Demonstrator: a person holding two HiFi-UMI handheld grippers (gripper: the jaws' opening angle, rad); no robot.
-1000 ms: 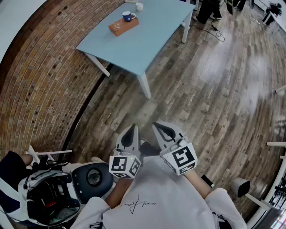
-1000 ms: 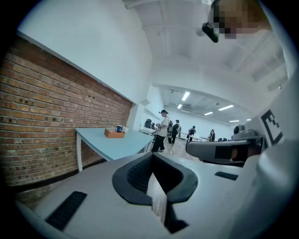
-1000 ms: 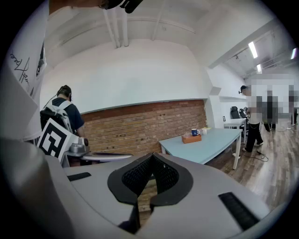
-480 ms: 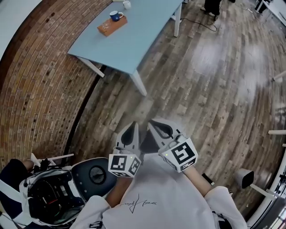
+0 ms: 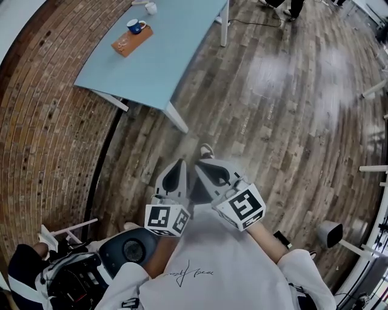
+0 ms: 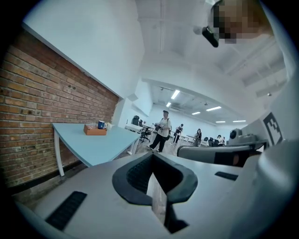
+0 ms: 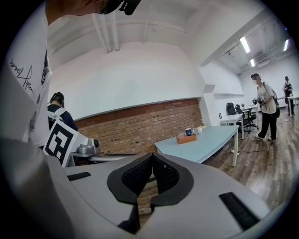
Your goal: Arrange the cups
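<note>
A blue cup [image 5: 134,26] stands on a brown box [image 5: 129,40] at the far end of a light-blue table [image 5: 176,54], with a white cup [image 5: 150,8] just beyond it. Both grippers are held side by side over the wood floor, well short of the table. My left gripper [image 5: 180,163] is shut and empty, and so is my right gripper [image 5: 200,163]. In the left gripper view the blue cup [image 6: 100,124] and box [image 6: 95,130] are small and distant beyond the left gripper [image 6: 153,154]. From the right gripper [image 7: 152,157] the blue cup [image 7: 188,132] is equally far off.
A brick wall [image 5: 48,121] runs along the table's left side. A person [image 6: 163,130] walks on the wood floor past the table's far end. Someone with a helmet and gear [image 5: 66,278] sits low at my left. A white stand [image 5: 330,233] is at the right.
The table and cups have slid left and up in the head view. The two grippers have drawn closer together, both still shut. A shoe tip now shows ahead of them.
</note>
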